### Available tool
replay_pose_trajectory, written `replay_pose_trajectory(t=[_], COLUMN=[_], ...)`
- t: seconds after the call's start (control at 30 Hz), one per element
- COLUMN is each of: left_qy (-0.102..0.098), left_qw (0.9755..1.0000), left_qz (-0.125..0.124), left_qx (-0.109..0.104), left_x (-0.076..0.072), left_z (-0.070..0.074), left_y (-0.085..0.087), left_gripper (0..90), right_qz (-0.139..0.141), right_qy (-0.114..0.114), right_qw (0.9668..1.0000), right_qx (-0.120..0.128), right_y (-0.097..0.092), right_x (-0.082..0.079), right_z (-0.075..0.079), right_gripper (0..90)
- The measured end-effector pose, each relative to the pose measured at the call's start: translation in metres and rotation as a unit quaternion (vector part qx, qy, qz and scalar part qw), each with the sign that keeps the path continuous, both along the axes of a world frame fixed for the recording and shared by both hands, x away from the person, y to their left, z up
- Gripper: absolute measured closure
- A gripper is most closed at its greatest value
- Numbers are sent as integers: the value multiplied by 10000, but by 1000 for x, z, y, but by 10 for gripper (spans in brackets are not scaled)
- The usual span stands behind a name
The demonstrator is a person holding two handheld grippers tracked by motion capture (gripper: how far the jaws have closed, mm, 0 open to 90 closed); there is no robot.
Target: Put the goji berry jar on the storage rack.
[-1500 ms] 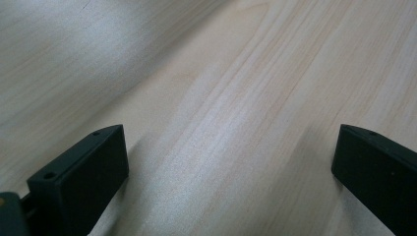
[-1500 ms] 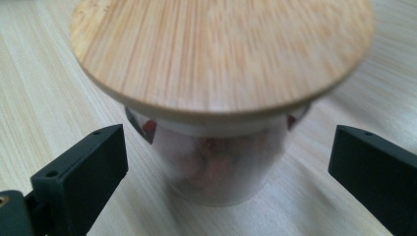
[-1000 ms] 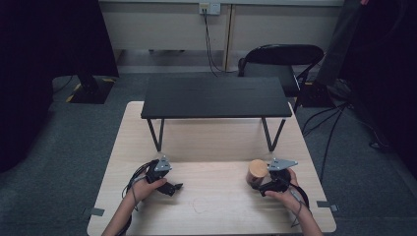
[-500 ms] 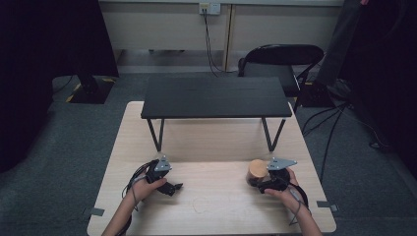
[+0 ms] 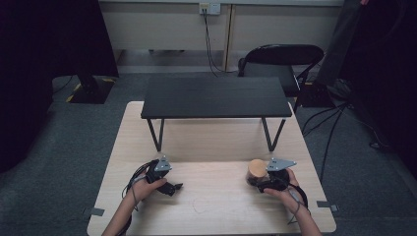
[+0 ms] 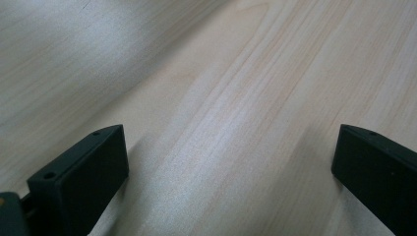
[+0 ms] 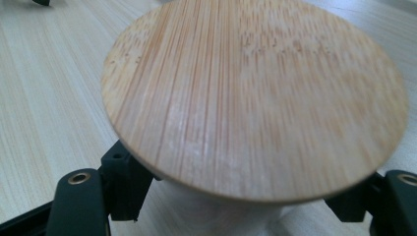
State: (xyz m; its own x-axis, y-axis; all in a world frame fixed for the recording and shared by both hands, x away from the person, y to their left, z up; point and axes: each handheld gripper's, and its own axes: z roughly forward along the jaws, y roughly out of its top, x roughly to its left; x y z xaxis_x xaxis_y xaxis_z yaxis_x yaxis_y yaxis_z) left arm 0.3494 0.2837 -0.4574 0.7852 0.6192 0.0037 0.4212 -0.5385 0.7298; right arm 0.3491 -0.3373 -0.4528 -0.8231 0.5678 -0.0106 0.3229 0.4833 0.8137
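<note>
A small pale jar with a round bamboo lid [image 5: 256,168] stands on the light wooden table [image 5: 211,147] at the front right. My right gripper [image 5: 256,180] reaches it from the right. Its jaws have just been closing and now press on the jar's body under the lid [image 7: 255,93], one on each side. My left gripper [image 5: 175,187] rests at the front left, held by a hand. In the left gripper view its jaws stand wide apart [image 6: 226,167] over bare wood with nothing between them.
A low black stand [image 5: 215,96] on thin legs spans the far half of the table. Behind the table stands a black chair [image 5: 281,53], with cables on the grey floor at the right. A faint ring mark [image 5: 199,204] shows on the wood near the front edge.
</note>
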Motion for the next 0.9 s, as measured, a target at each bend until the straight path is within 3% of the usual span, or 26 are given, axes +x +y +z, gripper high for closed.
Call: replay_pose_trajectory(t=[0.43, 0.53, 0.9], left_qy=[0, -1, -3], left_qw=[10000, 10000, 10000], left_qz=[2, 1, 3], left_qx=[-3, -2, -11], left_x=[0, 0, 0], left_z=[0, 0, 0], left_y=[0, 0, 0], left_gripper=[0, 0, 0], right_qz=[-69, -124, 34], right_qy=[44, 124, 122], right_qw=[10000, 9997, 9999], right_qx=[17, 155, 60], right_y=[0, -4, 7], right_x=[-6, -7, 1], right_z=[10, 13, 49], right_gripper=[257, 257, 256])
